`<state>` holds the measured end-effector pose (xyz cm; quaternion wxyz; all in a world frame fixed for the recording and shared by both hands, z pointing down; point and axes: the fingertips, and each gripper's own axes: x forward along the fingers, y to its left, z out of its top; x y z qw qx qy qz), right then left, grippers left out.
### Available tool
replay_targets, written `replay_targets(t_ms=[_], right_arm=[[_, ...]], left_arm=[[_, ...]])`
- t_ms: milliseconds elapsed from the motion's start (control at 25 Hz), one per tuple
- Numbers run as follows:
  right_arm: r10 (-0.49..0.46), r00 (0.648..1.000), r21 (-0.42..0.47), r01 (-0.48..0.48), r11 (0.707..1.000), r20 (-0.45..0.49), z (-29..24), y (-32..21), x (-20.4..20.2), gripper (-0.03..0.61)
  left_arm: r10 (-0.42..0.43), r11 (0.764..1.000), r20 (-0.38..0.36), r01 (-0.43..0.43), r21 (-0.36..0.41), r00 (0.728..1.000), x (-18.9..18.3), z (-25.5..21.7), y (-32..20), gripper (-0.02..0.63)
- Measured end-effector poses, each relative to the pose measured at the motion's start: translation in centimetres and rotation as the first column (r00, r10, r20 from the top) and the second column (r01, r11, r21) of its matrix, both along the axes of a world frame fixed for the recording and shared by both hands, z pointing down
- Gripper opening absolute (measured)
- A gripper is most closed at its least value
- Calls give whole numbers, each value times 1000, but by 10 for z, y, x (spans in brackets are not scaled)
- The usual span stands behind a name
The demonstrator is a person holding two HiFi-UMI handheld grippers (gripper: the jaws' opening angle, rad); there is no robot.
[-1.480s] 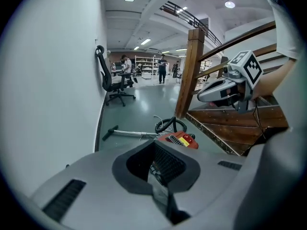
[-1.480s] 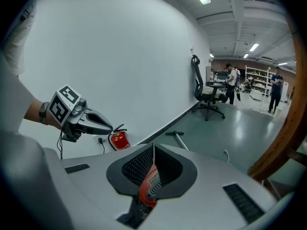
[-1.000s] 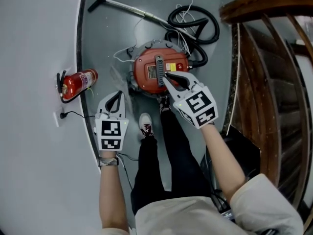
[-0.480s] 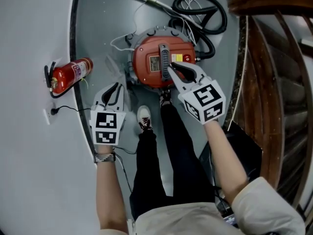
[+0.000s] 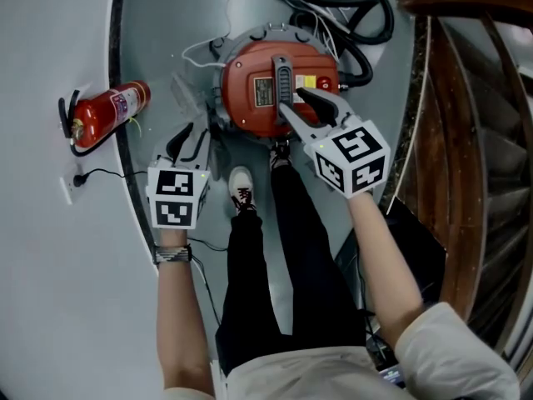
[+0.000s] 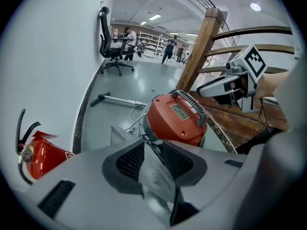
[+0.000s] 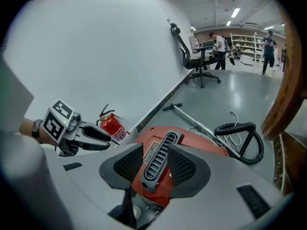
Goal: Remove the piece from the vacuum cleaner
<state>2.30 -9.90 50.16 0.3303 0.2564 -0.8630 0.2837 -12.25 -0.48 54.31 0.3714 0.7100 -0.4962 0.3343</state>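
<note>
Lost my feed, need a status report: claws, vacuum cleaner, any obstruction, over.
Both claws just opened. Right claw over the vacuum cleaner, handle lined up between its jaws, ungripped. Left claw empty beside it. Hose behind; nothing blocking.

Left tool [image 6: 152,150] near, jaws apart, just been opening, nothing gripped. Red vacuum cleaner [image 6: 175,121] just beyond tips, handle on top. Fire extinguisher [image 6: 41,157] left against wall [image 6: 48,56]. Wand [image 6: 117,99] on floor [image 6: 144,80] farther off. Office chair [image 6: 112,51] far by wall, wooden post [image 6: 199,47] right.
</note>
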Motion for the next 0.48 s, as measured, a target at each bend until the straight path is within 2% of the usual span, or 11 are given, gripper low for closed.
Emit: replay_targets(t_ms=[120, 200, 360, 480], right_arm=[[8, 1000, -25, -9, 1000, -10, 13, 1, 2, 160], [21, 1000, -43, -21, 999, -6, 19, 2, 3, 160], [73, 997, -64, -72, 995, 16, 27, 2, 4, 160], [76, 997, -76, -75, 994, 9, 35, 1, 5, 160]], left_arm=[[14, 1000, 2, -14, -25, 1000, 4, 13, 0, 156], [11, 999, 10, -11, -43, 1000, 5, 21, 1, 161], [-39, 997, 15, 40, -69, 999, 5, 37, 1, 167], [-79, 993, 12, 80, -87, 997, 7, 46, 1, 180]])
